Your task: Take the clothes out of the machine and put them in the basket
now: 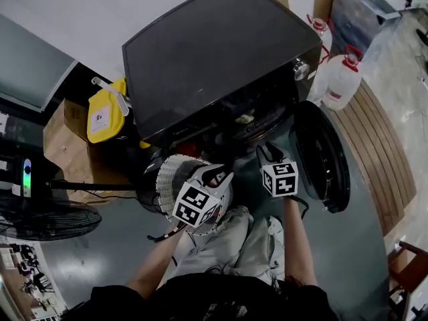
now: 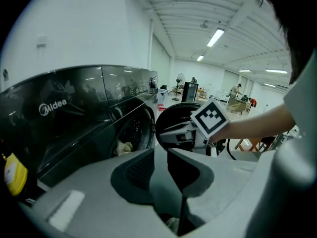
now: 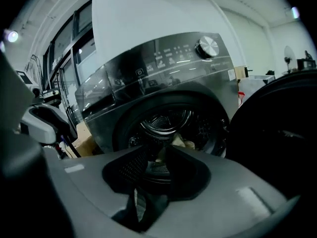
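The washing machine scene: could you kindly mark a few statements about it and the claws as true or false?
1. The washing machine has its door shut. False: the door stands wide open.
2. A pale cloth lies in the drum. True.
3. The right claw grips a garment. False: it is open and empty.
4. The white basket stands on the floor before the machine. True.
5. The yellow bottle stands on top of the machine. False: it stands beside it.
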The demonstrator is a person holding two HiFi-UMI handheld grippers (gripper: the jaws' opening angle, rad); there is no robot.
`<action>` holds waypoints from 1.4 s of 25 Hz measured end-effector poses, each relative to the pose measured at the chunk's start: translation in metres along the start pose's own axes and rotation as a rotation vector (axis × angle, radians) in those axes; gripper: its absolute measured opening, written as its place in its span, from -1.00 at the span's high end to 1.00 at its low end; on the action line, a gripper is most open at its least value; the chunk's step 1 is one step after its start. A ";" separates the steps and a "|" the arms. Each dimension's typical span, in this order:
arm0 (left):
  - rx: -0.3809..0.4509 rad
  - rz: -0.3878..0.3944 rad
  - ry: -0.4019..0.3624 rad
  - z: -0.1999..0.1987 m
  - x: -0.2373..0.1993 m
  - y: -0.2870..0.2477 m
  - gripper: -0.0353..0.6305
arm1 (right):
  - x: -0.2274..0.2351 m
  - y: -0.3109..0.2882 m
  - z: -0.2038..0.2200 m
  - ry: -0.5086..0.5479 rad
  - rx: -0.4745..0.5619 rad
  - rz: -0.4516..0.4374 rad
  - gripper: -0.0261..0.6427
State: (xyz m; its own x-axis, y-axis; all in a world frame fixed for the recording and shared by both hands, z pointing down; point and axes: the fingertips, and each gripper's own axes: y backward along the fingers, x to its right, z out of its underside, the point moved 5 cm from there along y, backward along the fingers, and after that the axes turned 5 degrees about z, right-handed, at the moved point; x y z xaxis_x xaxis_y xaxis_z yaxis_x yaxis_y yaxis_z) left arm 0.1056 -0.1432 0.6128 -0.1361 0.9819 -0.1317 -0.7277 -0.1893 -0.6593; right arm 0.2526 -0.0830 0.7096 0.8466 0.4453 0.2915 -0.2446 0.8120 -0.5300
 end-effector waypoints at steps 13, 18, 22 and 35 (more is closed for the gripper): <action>-0.028 0.002 -0.066 0.063 -0.044 -0.067 0.62 | 0.034 -0.150 0.061 0.042 -0.025 0.032 0.56; -0.027 -0.009 -0.063 0.084 -0.059 -0.082 0.62 | 0.029 -0.207 0.066 0.130 -0.034 0.030 0.55; -0.014 -0.019 -0.057 0.096 -0.070 -0.085 0.62 | 0.032 -0.244 0.062 0.177 -0.042 0.054 0.51; -0.024 -0.055 -0.036 0.126 -0.097 -0.088 0.62 | 0.064 -0.310 0.081 0.269 -0.193 0.152 0.82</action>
State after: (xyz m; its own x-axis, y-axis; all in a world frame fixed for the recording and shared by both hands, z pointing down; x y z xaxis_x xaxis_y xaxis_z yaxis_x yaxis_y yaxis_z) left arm 0.0979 -0.2211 0.7769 -0.1208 0.9903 -0.0686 -0.7185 -0.1350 -0.6823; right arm 0.3440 -0.2757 0.9573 0.9078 0.4193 -0.0079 -0.3046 0.6465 -0.6995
